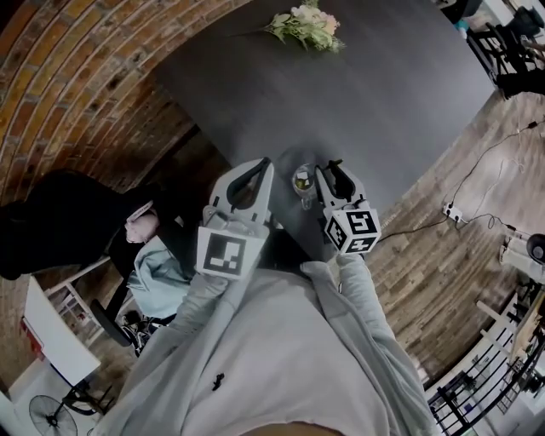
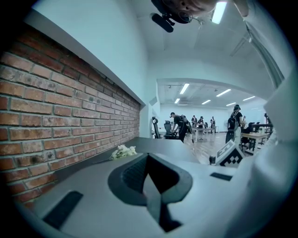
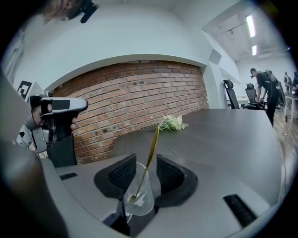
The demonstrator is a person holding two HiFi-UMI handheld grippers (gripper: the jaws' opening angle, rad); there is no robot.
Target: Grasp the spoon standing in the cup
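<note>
At the near edge of the dark table [image 1: 358, 94], on the left, the left gripper [image 1: 260, 170] has its jaws closed together on nothing. The left cube [image 1: 223, 254] bears a black-and-white square marker. Just right of it stands the clear cup [image 3: 137, 197] with the spoon [image 3: 151, 148] leaning inside. The right gripper [image 3: 146, 173] has its jaws apart, one pad on each side of the spoon's handle, neither touching it. The right cube [image 1: 353, 230] carries similar square markers. White flowers [image 1: 306, 25] lie at the far edge.
</note>
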